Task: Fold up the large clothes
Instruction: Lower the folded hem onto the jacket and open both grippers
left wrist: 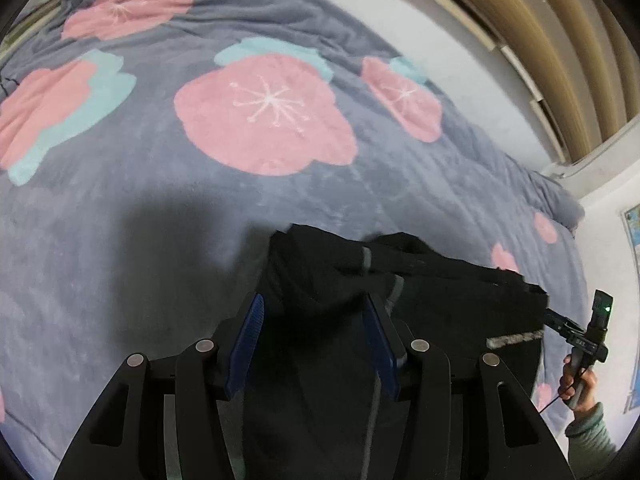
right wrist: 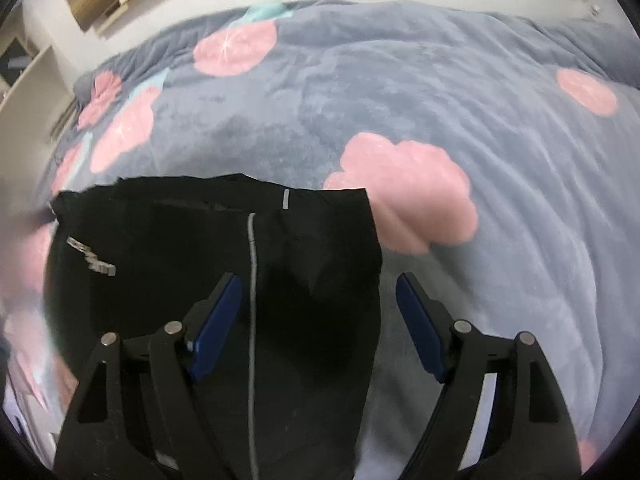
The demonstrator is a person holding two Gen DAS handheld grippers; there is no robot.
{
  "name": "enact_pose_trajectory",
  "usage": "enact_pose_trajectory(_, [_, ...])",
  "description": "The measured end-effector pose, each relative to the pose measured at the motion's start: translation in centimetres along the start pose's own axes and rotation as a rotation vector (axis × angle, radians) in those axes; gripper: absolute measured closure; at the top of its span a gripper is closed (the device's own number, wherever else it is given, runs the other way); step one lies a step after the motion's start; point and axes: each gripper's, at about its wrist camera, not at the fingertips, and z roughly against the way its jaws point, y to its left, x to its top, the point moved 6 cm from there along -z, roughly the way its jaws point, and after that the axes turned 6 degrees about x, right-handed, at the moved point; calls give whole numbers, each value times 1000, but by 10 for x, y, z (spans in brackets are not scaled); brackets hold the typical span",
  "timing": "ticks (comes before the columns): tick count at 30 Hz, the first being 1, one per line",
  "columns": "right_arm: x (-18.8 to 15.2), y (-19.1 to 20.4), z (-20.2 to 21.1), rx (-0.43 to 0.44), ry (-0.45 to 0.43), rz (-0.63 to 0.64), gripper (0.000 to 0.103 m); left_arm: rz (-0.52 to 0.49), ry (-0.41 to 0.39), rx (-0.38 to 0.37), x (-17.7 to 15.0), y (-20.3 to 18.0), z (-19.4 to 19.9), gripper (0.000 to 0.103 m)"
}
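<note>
A black garment point(left wrist: 400, 300) with a grey zip line and a small white print lies on the grey flowered bedspread point(left wrist: 160, 208). In the left wrist view my left gripper point(left wrist: 314, 308) is open, its blue pads astride the garment's left part, just above it. The right gripper point(left wrist: 576, 334) shows at the far right of that view, held by a hand at the garment's right edge. In the right wrist view the garment point(right wrist: 160, 248) fills the lower left. My right gripper point(right wrist: 318, 284) is open, its jaws astride the garment's right edge, left pad over cloth, right pad over the bedspread point(right wrist: 480, 280).
The bedspread with pink flowers point(left wrist: 264, 114) covers the whole bed. A white wall point(left wrist: 460, 64) and wooden slatted panel point(left wrist: 560, 40) run along the far side. A white shelf unit point(right wrist: 28, 80) stands at the left in the right wrist view.
</note>
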Motion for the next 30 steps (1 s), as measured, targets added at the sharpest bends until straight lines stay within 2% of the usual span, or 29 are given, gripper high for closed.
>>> enact_pose_trajectory(3, [5,-7,-10,16,-8,-4,26,-1,54,-74,0,1,-15,50])
enact_pose_trajectory(7, [7,-16,-25,39,12,-32,25,-11,91,-80,-1,2,-31,50])
enact_pose_trajectory(11, [7,-17,-34,79,18,-66,28,5,91,-80,1,0,-40,49])
enact_pose_trajectory(12, [7,-14,-33,91,14,-64,39,5,70,-78,2,-2,-39,50])
enact_pose_trajectory(13, [6,-10,-32,92,14,-60,62,1,50,-63,2,-3,-38,53])
enact_pose_trajectory(14, [5,-7,-29,47,11,-41,75,-1,37,-47,2,-4,-36,75])
enact_pose_trajectory(15, [4,-4,-25,16,1,-22,85,-1,29,-39,1,-4,-33,92])
enact_pose_trajectory(16, [2,1,-16,-27,-24,5,89,6,-9,-37,0,-5,-25,93])
enact_pose_trajectory(20, [3,10,34,-114,-121,30,92,-4,-148,-33,0,-14,30,96])
enact_pose_trajectory(22, [11,15,59,-122,-175,46,93,-20,-201,-46,7,-23,61,96])
enact_pose_trajectory(24, [27,25,80,-176,-229,90,93,-58,-252,-34,22,-37,88,96])
enact_pose_trajectory(27, [52,26,70,-232,-237,106,93,-99,-281,27,46,-47,93,96])
enact_pose_trajectory(30, [64,9,25,-246,-176,55,92,-68,-217,92,56,-35,56,95])
